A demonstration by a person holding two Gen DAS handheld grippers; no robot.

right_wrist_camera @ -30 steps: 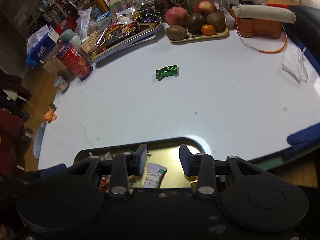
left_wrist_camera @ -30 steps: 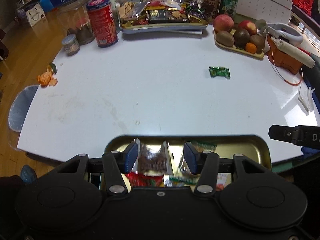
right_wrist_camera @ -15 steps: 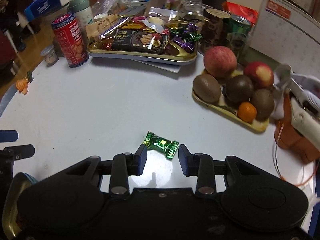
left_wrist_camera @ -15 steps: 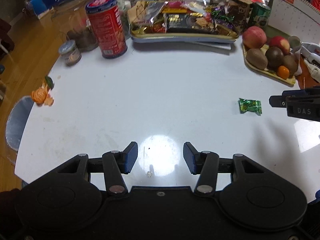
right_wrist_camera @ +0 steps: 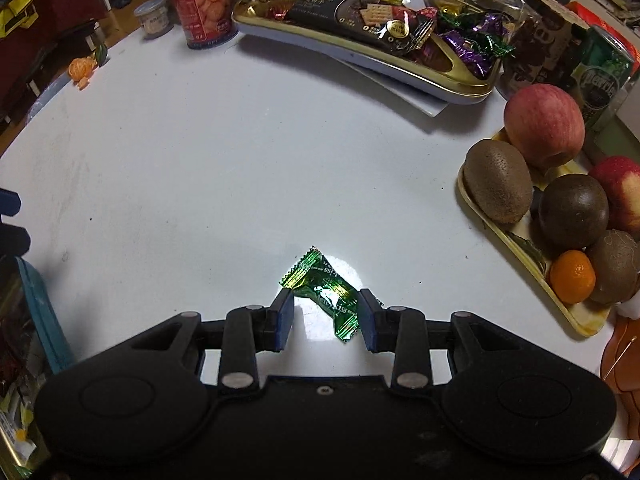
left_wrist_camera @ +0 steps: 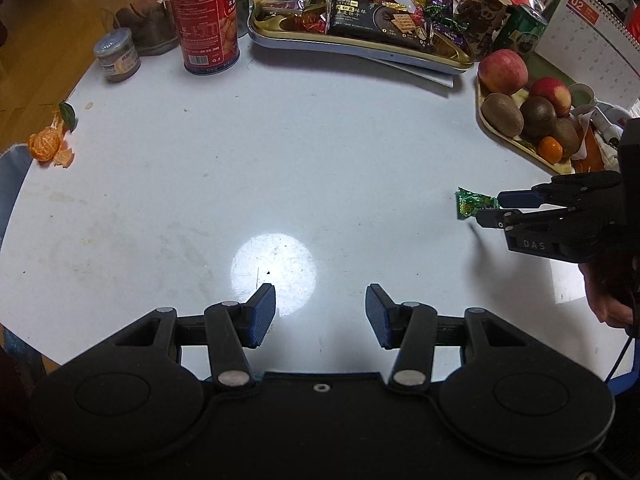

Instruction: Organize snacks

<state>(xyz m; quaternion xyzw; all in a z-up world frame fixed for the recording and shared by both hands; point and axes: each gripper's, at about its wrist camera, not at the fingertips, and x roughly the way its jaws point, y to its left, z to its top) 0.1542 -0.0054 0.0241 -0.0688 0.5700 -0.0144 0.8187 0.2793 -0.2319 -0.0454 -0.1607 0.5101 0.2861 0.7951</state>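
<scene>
A green foil candy [right_wrist_camera: 320, 292] lies on the white table [right_wrist_camera: 200, 180]. My right gripper [right_wrist_camera: 326, 314] points down over it, jaws apart, with the candy slanting between the blue pads. White table shows between the left pad and the wrapper. In the left wrist view the right gripper [left_wrist_camera: 490, 207] reaches in from the right edge with the candy [left_wrist_camera: 474, 204] at its tips. My left gripper [left_wrist_camera: 320, 312] stands open over bare table and holds nothing. A gold tray [left_wrist_camera: 360, 46] piled with wrapped snacks sits at the back.
A fruit tray [right_wrist_camera: 516, 248] with apples, kiwis and a mandarin stands right of the candy. A red can [left_wrist_camera: 202, 16], a small jar [left_wrist_camera: 118, 56] and a peeled mandarin [left_wrist_camera: 46, 144] sit at the left. A tin of snacks [right_wrist_camera: 40, 340] shows at the lower left edge.
Both grippers left the near tin of snacks and moved out over the table. The right one rolled, travelled to the green candy and came down around it. The left one then stayed put.
</scene>
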